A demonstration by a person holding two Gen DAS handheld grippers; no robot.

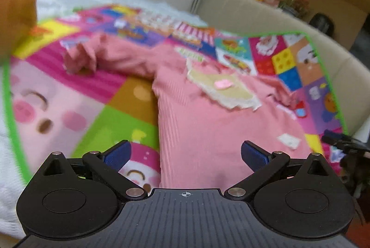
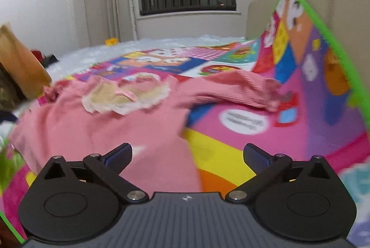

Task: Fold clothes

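A pink ribbed long-sleeved top [image 1: 198, 123] is lying spread flat on a colourful cartoon play mat [image 1: 69, 95]. Both the left hand-held gripper [image 1: 185, 153] and right hand-held gripper [image 2: 187, 154] are hovering wide open, gripping nothing.

Pink ribbed top [image 1: 196, 130], flat (sleeves spread), lace collar

Legible text: none. The play mat [image 2: 231, 155] bore a white oval panel [image 2: 245, 121] with dark lines of print, too blurred to read. Further printed patches on the mat [image 1: 115, 95] near the pink top [image 1: 208, 132] showed shapes that might have been lettering, unreadable. A small crosshair mark [image 1: 186, 194] stood on the left gripper's body; no brand name was readable.
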